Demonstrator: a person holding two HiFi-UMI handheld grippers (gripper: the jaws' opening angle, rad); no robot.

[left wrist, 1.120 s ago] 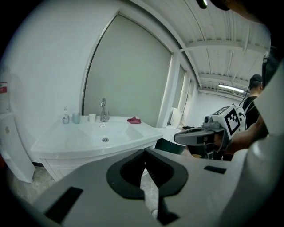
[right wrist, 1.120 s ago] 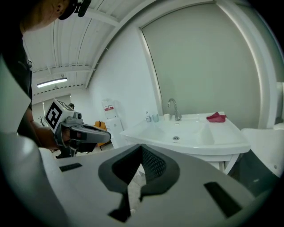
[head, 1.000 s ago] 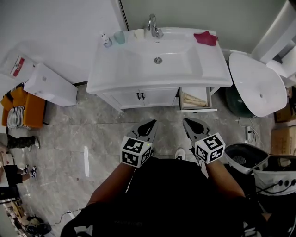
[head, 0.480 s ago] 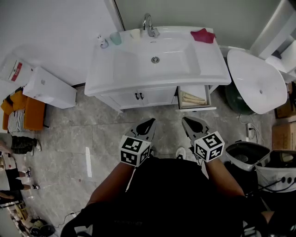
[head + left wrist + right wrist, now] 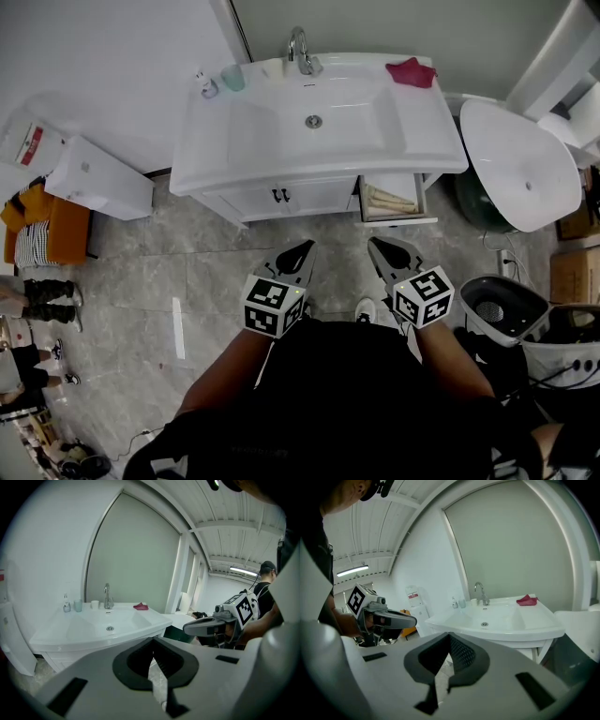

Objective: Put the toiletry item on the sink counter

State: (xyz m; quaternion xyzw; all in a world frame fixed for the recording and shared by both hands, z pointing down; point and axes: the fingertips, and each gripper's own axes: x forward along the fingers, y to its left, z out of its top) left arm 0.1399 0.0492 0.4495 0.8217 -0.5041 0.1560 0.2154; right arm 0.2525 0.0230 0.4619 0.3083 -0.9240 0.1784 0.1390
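The white sink counter (image 5: 431,141) stands ahead of me, with a chrome faucet (image 5: 300,47) at the back. On it stand a small pump bottle (image 5: 204,82), a teal cup (image 5: 232,77) and a white cup (image 5: 274,67); a red cloth (image 5: 412,72) lies at its back right. Under the counter a drawer (image 5: 392,199) is pulled open with beige items inside. My left gripper (image 5: 305,248) and right gripper (image 5: 375,246) hover side by side over the floor, well short of the cabinet. Both are shut and empty, as the left gripper (image 5: 153,641) and right gripper (image 5: 449,635) views show.
A white box-shaped unit (image 5: 98,173) leans by the wall to the left, with an orange seat (image 5: 47,220) beyond it. A large white oval basin (image 5: 520,169) stands to the right of the counter. Dark bins (image 5: 497,314) sit at the lower right. A person's legs (image 5: 37,300) show at the left edge.
Both grippers stay shut in the same place. The head view has shifted slightly, so the sink sits a little higher and further left. The legs at the left edge have moved.
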